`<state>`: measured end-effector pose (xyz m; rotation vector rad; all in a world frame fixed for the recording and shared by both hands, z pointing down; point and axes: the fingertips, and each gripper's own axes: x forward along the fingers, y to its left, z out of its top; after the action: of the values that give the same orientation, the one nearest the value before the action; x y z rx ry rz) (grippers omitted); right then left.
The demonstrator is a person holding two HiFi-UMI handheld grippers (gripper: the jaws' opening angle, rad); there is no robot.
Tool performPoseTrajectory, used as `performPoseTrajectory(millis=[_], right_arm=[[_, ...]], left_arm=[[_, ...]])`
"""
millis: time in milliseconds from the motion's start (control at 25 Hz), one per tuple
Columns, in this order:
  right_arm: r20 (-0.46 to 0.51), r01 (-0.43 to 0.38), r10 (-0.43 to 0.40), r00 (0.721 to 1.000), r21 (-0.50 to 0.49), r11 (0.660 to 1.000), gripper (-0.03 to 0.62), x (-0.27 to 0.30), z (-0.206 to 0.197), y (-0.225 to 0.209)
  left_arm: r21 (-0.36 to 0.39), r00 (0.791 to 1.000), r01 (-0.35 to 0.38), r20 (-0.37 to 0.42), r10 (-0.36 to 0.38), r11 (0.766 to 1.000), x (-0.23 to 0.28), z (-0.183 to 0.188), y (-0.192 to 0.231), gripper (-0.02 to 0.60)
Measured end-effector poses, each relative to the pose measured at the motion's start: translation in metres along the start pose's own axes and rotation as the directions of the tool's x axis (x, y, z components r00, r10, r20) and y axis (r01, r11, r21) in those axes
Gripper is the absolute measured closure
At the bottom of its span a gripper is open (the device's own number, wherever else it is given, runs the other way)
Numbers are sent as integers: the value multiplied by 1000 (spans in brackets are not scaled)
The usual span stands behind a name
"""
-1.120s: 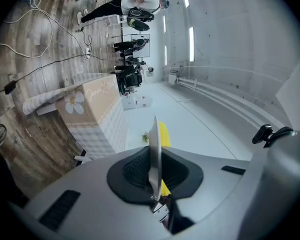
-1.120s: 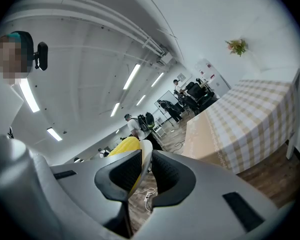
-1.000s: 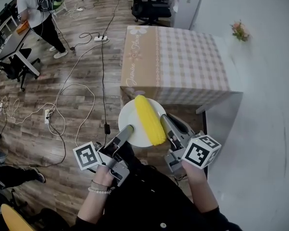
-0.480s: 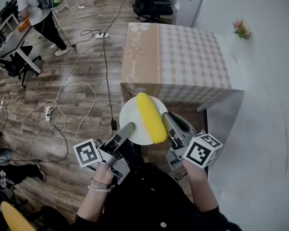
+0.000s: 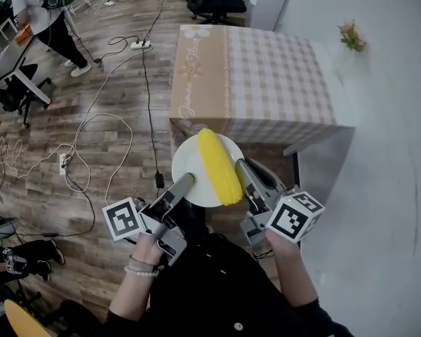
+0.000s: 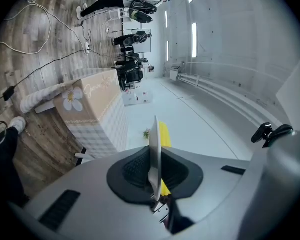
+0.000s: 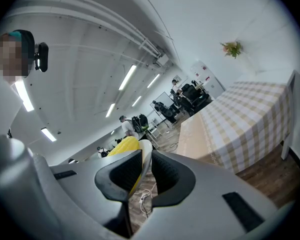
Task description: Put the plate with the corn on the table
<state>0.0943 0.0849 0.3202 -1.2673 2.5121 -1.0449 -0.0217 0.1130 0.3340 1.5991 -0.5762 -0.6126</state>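
The left gripper (image 5: 184, 183) and right gripper (image 5: 241, 167) are being held clamped on opposite rims of the white plate (image 5: 188, 166) at frame centre, its corn cob (image 5: 219, 167) being pointed lengthwise at the checkered table (image 5: 274, 76) just above in the frame, neither gripper nearer.

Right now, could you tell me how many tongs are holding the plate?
2: the left tongs clamp the left rim of the plate, and the right tongs clamp its right rim, beside the corn.
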Motion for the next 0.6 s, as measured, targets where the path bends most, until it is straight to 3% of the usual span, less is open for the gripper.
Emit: performPoseTrajectory(millis=[440,600], right_arm=[[2,26,-26,1000,18,999,507,47,26,-35],[1,36,-36,999,21,999,507,55,50,-39]], left_arm=[[9,1000,-2,-29,2,1000,47,46,16,548],[-1,999,0,-34,0,1000,67,57,3,548]])
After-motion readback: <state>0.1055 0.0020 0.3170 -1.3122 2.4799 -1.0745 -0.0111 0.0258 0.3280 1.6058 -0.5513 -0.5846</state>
